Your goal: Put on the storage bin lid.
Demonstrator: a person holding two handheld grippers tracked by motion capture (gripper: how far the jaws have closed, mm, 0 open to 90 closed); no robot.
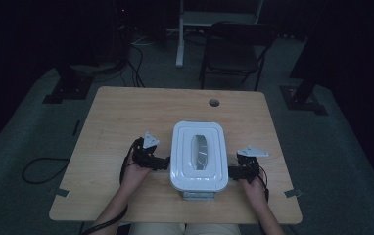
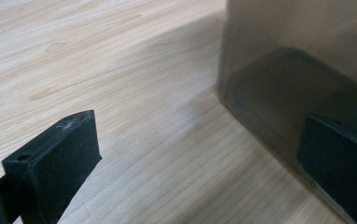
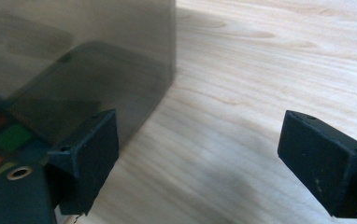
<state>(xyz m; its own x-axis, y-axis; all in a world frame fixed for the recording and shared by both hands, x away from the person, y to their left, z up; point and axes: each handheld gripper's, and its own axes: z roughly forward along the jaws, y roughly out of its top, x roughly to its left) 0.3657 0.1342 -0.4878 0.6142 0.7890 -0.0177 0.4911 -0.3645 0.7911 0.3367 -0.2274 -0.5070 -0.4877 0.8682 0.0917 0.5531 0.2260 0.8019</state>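
A white-lidded box [image 1: 197, 156] with a slot in its lid stands on the wooden table [image 1: 126, 112], near the front edge. My left gripper [image 1: 164, 163] is at the box's left side and my right gripper [image 1: 231, 171] at its right side, both pointing inward. In the left gripper view the jaws [image 2: 200, 140] stand wide apart over bare wood, one jaw close against the smoky box wall [image 2: 298, 56]. In the right gripper view the jaws [image 3: 200, 140] are also wide apart, one beside the wall [image 3: 74, 46]. Red and green patches [image 3: 8, 137] show through that wall.
A round cable hole [image 1: 214, 103] sits at the table's far edge. Behind the table stand a dark folding chair [image 1: 236, 49] and a white stand leg [image 1: 179, 34]. A black cable [image 1: 43, 169] loops on the floor at the left.
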